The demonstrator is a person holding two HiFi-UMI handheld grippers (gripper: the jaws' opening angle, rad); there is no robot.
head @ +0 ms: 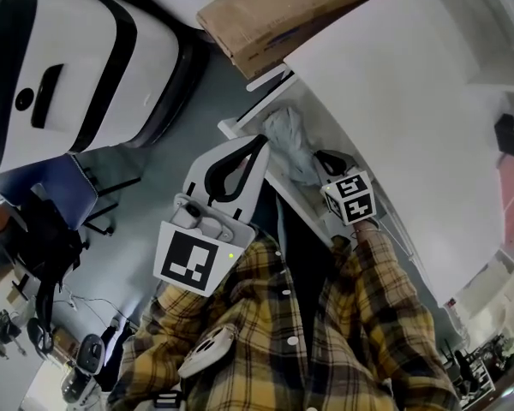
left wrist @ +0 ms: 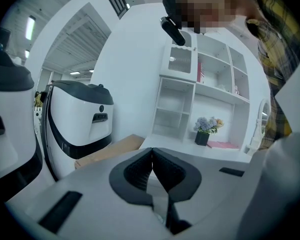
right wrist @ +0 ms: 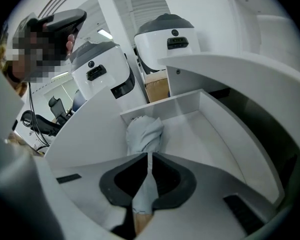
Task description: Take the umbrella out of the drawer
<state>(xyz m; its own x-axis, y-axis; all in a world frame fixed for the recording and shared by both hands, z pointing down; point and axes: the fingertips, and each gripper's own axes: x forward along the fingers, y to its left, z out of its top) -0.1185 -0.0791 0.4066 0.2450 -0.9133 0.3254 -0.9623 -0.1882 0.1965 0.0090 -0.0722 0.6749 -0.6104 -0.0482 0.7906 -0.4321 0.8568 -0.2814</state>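
Observation:
The umbrella is a folded pale grey bundle lying along the open white drawer under the desk edge. In the right gripper view the umbrella stretches away toward the drawer's far wall, and my right gripper is shut on its near end, with grey fabric pinched between the jaws. In the head view the right gripper sits over the drawer beside the bundle. My left gripper hovers just left of the drawer, shut and empty; in its own view the left gripper points out level into the room.
The white desk top overhangs the drawer on the right. A cardboard box lies beyond the drawer, and a big white and black machine stands to the left. A shelf unit with a flower pot stands across the room.

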